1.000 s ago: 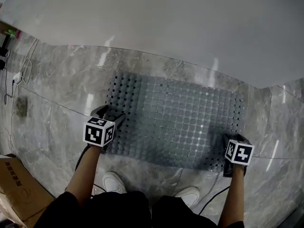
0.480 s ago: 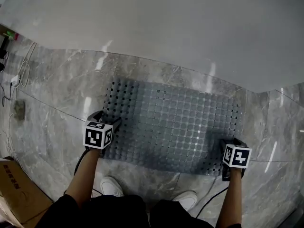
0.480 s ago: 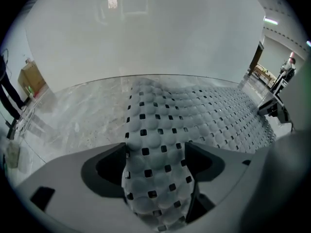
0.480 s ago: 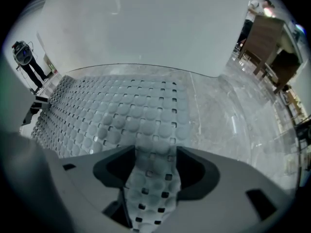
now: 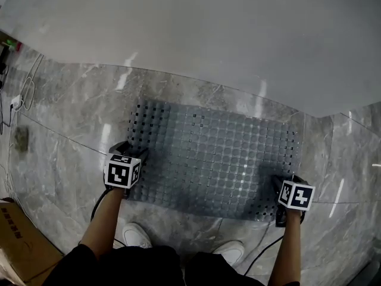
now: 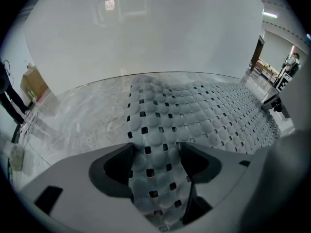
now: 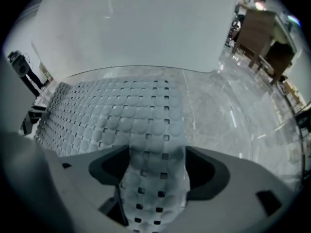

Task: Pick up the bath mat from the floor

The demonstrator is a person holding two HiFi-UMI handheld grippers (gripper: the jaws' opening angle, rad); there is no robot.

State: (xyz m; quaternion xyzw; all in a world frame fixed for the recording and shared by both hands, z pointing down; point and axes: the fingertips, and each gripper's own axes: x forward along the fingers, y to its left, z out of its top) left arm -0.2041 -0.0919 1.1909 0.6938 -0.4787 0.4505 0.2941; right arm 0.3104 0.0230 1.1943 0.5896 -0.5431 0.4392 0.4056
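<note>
The perforated grey bath mat [image 5: 214,159] is seen flat on the marble floor [image 5: 65,130], not yet lifted. Its near left corner is straddled by the left claw [image 6: 156,154], whose jaws stand apart and have just been closing. Its near right corner is set between the jaws of the right claw [image 7: 155,161], which are spread and have just been opening. The grasp is judged under way: both corners must be clamped firmly before lifting.

Bathroom-like spot: marble floor [image 5: 71,118], bath mat [image 5: 214,157].
</note>
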